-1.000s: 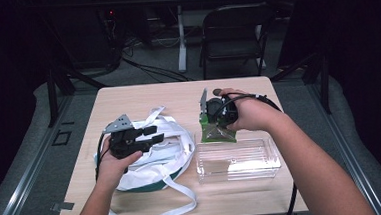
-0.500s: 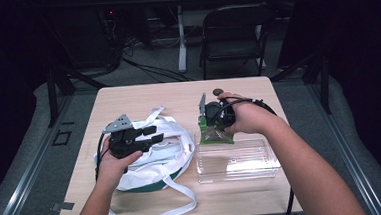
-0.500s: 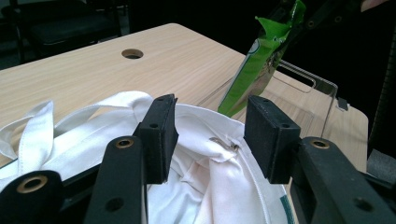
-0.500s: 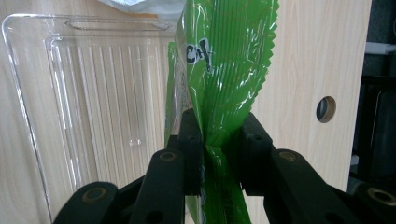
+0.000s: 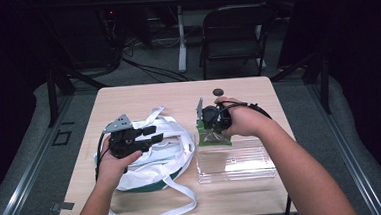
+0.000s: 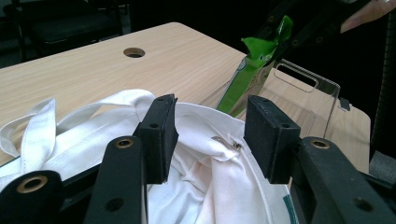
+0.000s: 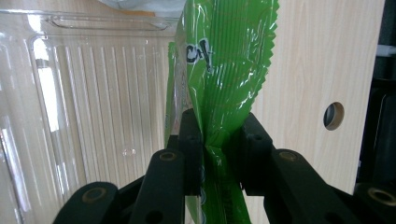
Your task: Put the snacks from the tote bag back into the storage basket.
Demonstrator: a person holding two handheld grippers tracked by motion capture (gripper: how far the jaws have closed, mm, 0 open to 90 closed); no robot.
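The right gripper (image 7: 219, 149) has its jaws clenched on the crimped top of a green packet (image 7: 224, 79), whose lower part is hidden behind the jaws. In the high view the packet (image 5: 213, 137) hangs at the far-left edge of a clear plastic tray (image 5: 237, 161), partly covered by the right hand (image 5: 242, 119). The left gripper (image 6: 210, 135) has its jaws released, apart above a white cloth bag (image 6: 205, 196); whether they touch it cannot be told. Bare table (image 5: 142, 95) lies far of both, around a small hole (image 5: 218, 91).
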